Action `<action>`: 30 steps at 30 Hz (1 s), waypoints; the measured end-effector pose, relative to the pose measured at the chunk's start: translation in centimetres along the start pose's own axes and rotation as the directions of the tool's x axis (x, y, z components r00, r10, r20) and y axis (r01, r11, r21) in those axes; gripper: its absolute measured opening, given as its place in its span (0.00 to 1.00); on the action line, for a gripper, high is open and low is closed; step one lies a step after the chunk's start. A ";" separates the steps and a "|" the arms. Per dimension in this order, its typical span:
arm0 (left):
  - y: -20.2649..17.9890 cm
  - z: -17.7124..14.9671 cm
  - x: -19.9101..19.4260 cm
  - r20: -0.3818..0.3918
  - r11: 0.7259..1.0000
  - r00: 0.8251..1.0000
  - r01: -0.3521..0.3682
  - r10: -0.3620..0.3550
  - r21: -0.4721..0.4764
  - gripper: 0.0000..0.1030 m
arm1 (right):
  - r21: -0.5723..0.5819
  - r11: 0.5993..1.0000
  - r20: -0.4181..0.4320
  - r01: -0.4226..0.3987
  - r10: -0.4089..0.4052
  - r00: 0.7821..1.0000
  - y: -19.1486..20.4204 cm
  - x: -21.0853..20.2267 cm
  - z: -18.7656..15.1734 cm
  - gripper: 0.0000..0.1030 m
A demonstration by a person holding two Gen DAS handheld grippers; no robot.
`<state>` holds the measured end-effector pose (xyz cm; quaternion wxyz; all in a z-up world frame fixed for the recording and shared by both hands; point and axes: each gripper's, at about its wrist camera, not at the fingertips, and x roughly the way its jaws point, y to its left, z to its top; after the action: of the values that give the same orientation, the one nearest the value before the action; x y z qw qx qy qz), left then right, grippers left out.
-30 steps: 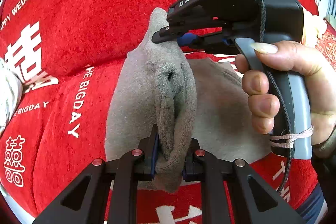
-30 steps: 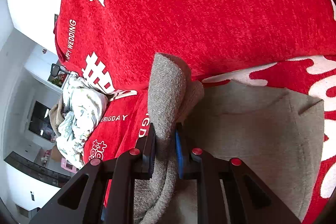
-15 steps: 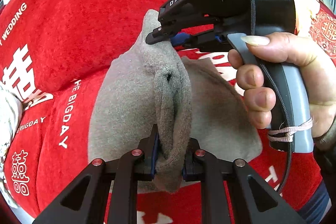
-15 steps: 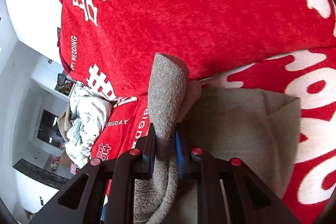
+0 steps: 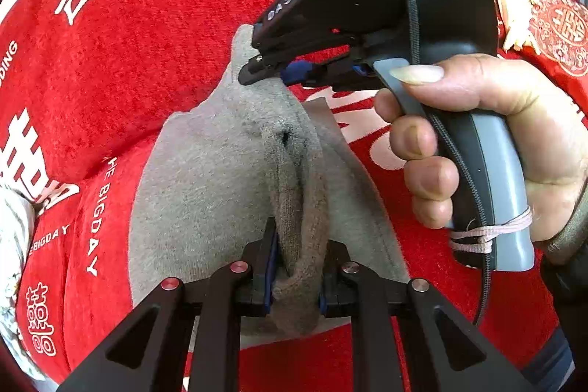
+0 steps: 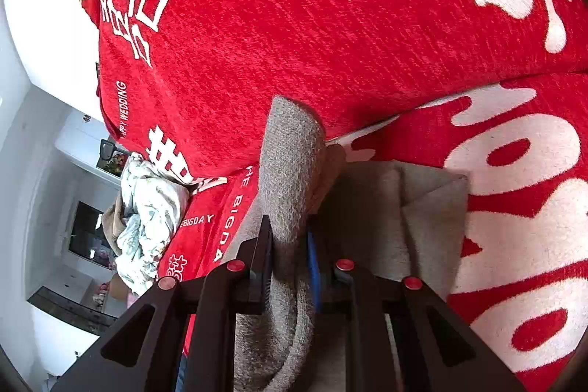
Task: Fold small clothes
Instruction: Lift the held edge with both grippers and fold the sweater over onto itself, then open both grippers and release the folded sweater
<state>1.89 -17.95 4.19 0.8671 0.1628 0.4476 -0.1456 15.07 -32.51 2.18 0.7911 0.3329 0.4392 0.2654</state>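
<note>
1. The red cover [image 5: 154,35], printed with white characters and "THE BIGDAY", filled almost the whole left-wrist frame and most of the right-wrist frame [image 6: 330,24]; a fold line ran across it from left to upper right, and bare red lay open on every side of the cloth.
2. The grey cloth [image 5: 213,179] lay on the cover at the centre of the left-wrist frame, its left edge curving down toward the lower left, its right edge slanting toward the lower right. In the right-wrist view [image 6: 415,215] its far corner sat at centre right, folded over on itself.
3. A pale crumpled garment [image 6: 147,208] lay at the left of the right-wrist frame, well apart from the grey cloth.
4. The right gripper [image 5: 264,70], held by the right hand [image 5: 477,142], had its jaws clamped on the cloth's raised upper point; in its own view [image 6: 290,267] a grey roll stood between them.
5. The left gripper [image 5: 297,270] had its jaws clamped on a bunched fold at bottom centre.
6. Compared with a second earlier, more of the cloth's left side showed spread out, the right gripper stood higher and larger in the frame, and the far corner had drawn closer.
</note>
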 end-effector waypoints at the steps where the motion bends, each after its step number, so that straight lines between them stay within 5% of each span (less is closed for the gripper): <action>1: -0.1 0.0 0.1 -0.001 1.000 1.000 0.000 0.000 0.005 0.17 | 0.000 1.000 0.002 -0.002 0.002 1.000 -0.1 -0.1 0.0 0.17; 30: -3.1 -0.1 3.5 -0.048 0.991 0.997 -0.058 0.065 0.117 0.20 | 0.090 0.996 0.031 0.008 -0.010 0.999 -6.9 -0.8 -1.6 0.23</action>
<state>2.61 -21.07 0.78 0.8484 0.2303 0.4556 -0.1402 14.21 -37.01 -3.28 0.7833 0.3704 0.4398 0.2364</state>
